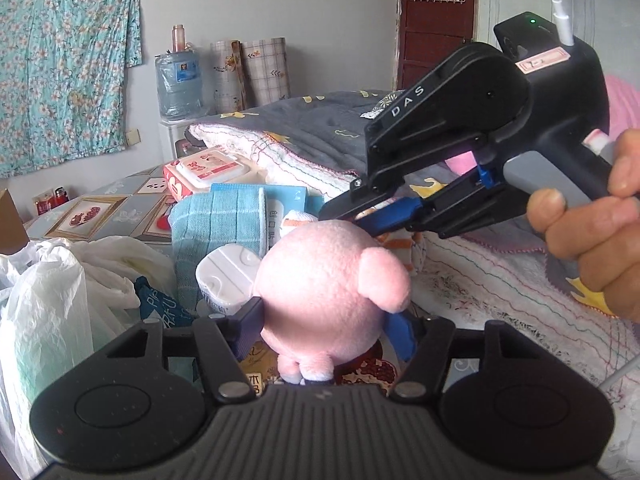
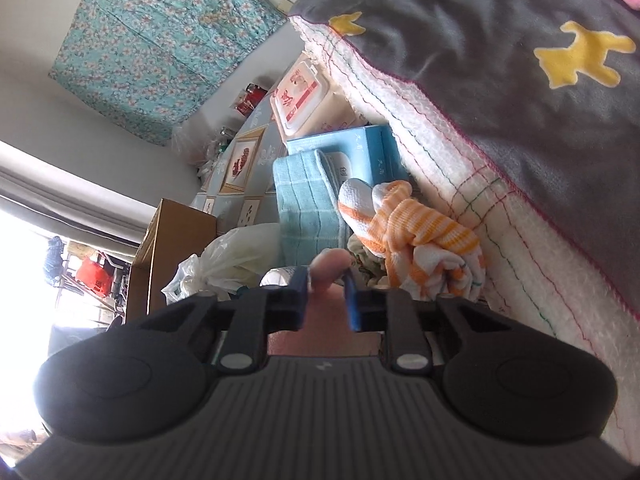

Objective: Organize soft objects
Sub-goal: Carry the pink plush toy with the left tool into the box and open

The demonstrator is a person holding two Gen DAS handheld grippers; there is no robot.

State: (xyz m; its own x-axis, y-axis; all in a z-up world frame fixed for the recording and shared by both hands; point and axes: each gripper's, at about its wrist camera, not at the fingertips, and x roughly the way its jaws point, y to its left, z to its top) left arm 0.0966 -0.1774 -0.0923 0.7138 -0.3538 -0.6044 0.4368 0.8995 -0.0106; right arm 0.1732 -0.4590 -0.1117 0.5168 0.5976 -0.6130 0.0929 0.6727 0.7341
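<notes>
Here, pink plush toy point(image 1: 332, 296): round-headed, one ear at 3 o'clock, held upright at the centre of the left wrist view, small feet hanging at 6 o'clock above the patterned tabletop point(image 1: 120, 208).
Left gripper point(image 1: 326, 322): blue fingers pressed against both sides of the plush head, pinching it.
Right gripper point(image 2: 327, 298): fingers drawn close, nipping a pink bit of the plush point(image 2: 329, 268); in the left view its black body reaches in from 2 o'clock to the top of the head, a hand point(image 1: 592, 216) on the handle.
Blue cloth point(image 1: 218, 236): folded, just behind the plush at 10 o'clock.
Orange-striped cloth point(image 2: 420, 240): bundled, at 1 o'clock of the right fingers.
White round container point(image 1: 226, 280): touching the plush's 9 o'clock side.
Wet-wipes pack point(image 1: 208, 170): further back at 11 o'clock.
White plastic bags point(image 1: 52, 296): at 9 o'clock.
Grey quilt point(image 1: 320, 128): yellow shapes, piled at 12 to 3 o'clock.
</notes>
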